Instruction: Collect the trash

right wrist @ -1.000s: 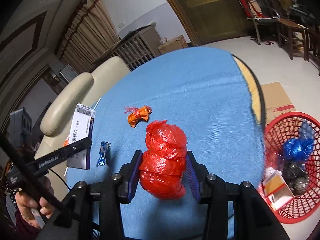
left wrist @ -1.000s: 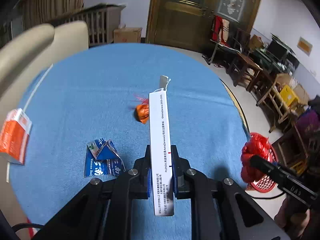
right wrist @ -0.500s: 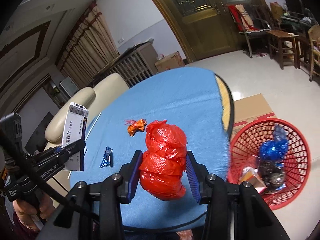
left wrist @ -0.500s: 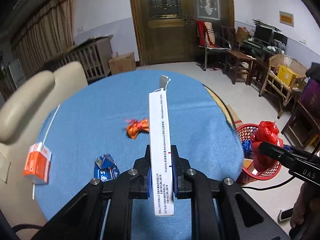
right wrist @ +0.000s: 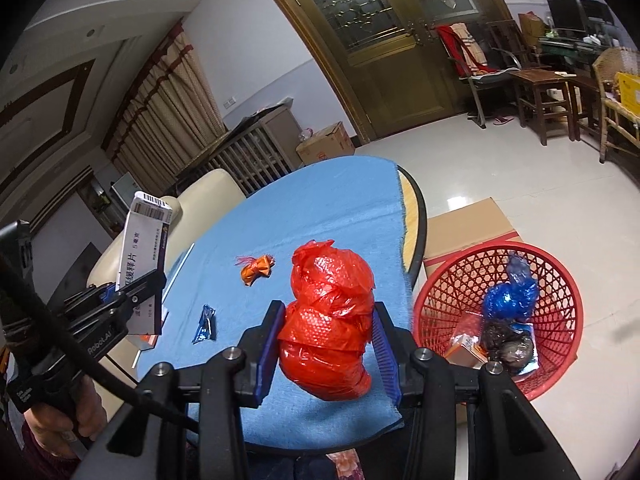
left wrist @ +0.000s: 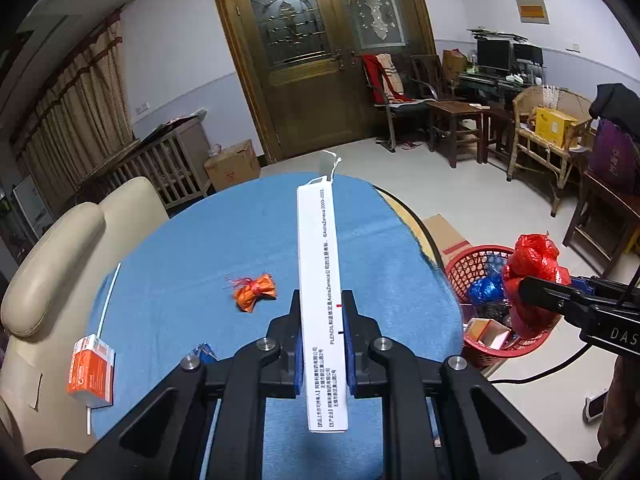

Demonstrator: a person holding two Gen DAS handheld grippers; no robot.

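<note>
The long, flat white cardboard medicine box stands edge-on between the blue pads of the left gripper, its long axis running straight away from the camera toward 12 o'clock, the far flap end raised above the round table under a blue cloth. The jaws are clamped tight on the box's narrow faces. In the right wrist view a hand at 8 o'clock grips that tool's handle, which angles downward.

The right gripper pinches a crumpled red plastic bag bundle, longer top to bottom, held over the table's near edge. The red woven plastic basket sits on the floor at 3 o'clock from the bundle, already holding blue and dark trash.

On the cloth lie an orange twisted wrapper at 10 o'clock from the left jaws, a blue foil packet, and an orange-and-white carton at the table's 8 o'clock rim.

Compared with a second ago, both tools have lifted and swung toward the basket, which now shows far more fully; both grips are unchanged.
</note>
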